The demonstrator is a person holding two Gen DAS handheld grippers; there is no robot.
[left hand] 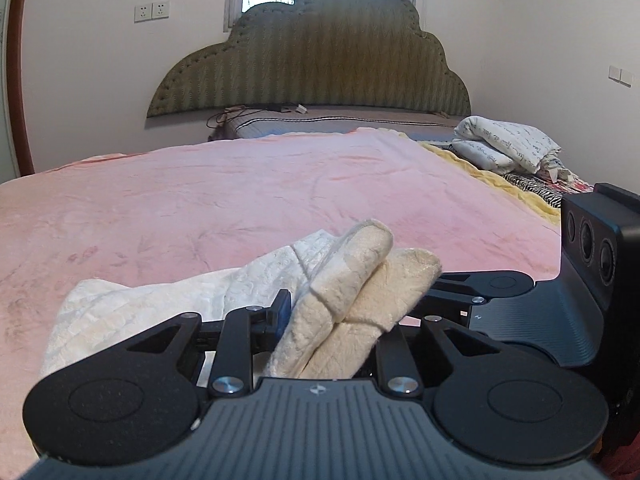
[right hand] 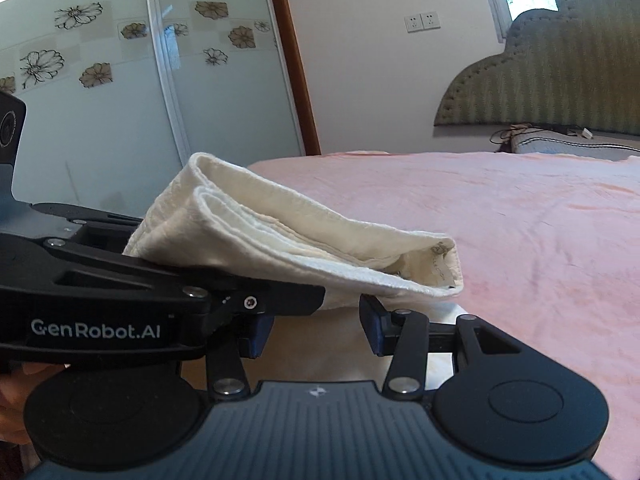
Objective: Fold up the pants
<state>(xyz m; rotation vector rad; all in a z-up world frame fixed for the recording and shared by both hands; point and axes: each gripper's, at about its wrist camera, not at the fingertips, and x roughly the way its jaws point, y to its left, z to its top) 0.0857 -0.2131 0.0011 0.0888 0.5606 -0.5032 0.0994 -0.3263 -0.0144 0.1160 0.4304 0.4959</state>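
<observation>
The pants (left hand: 344,296) are cream-white and fleecy, bunched into thick folded layers above the pink blanket (left hand: 240,192). My left gripper (left hand: 332,320) is shut on a thick fold of them; only its left blue pad (left hand: 283,310) shows. In the right wrist view the folded pants (right hand: 280,236) rest across the left gripper's black arm (right hand: 120,280). My right gripper (right hand: 314,332) is open below the bundle, blue pads (right hand: 370,330) apart, with cream cloth lying in the gap.
The right gripper's body (left hand: 580,280) sits close at the right. A green headboard (left hand: 312,64) stands at the far end. White folded bedding (left hand: 508,144) lies far right. Flowered wardrobe doors (right hand: 120,80) stand left of the bed.
</observation>
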